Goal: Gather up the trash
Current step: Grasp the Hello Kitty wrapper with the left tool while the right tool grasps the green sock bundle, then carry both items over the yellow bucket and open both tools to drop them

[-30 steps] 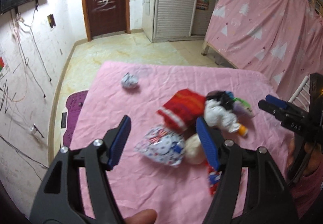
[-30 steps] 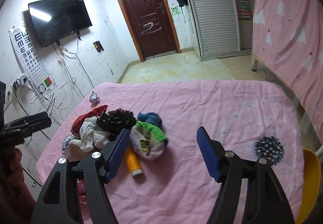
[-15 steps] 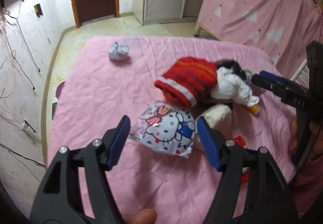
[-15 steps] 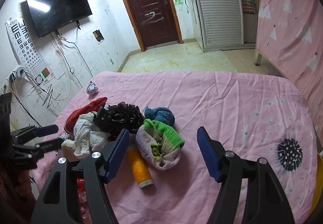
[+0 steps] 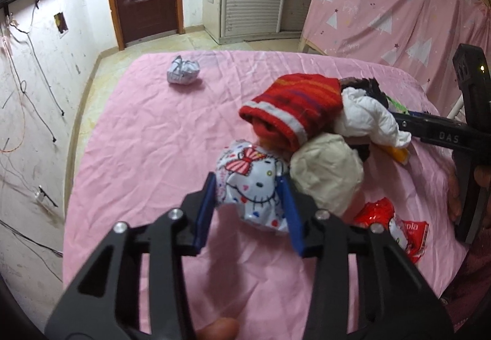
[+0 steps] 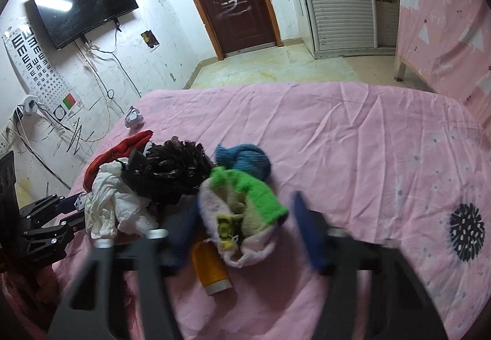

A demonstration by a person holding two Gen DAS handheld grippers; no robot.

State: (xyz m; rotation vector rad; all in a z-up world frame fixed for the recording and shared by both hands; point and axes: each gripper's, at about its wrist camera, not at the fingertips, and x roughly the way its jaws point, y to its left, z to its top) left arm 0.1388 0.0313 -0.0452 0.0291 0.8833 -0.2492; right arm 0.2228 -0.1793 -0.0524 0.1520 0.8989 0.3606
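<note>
While the left gripper [image 5: 249, 198] pinches a cartoon wrapper [image 5: 250, 186] between its fingers on the pink bed [image 5: 147, 137], the right gripper [image 6: 245, 226] hangs blurred, fingers spread around a green sock [image 6: 245, 202].

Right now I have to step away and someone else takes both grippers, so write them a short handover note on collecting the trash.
Left gripper: shut on the cartoon foil wrapper, which lies at the near edge of the pile on the pink sheet.
Right gripper: open, blurred, holding nothing, jaws either side of the green-and-white sock.
Done: one wrapper gripped; no bin in view.
Left: red wrapper, crumpled paper ball at the far edge, cream wad, white tissue, orange tube.
</note>
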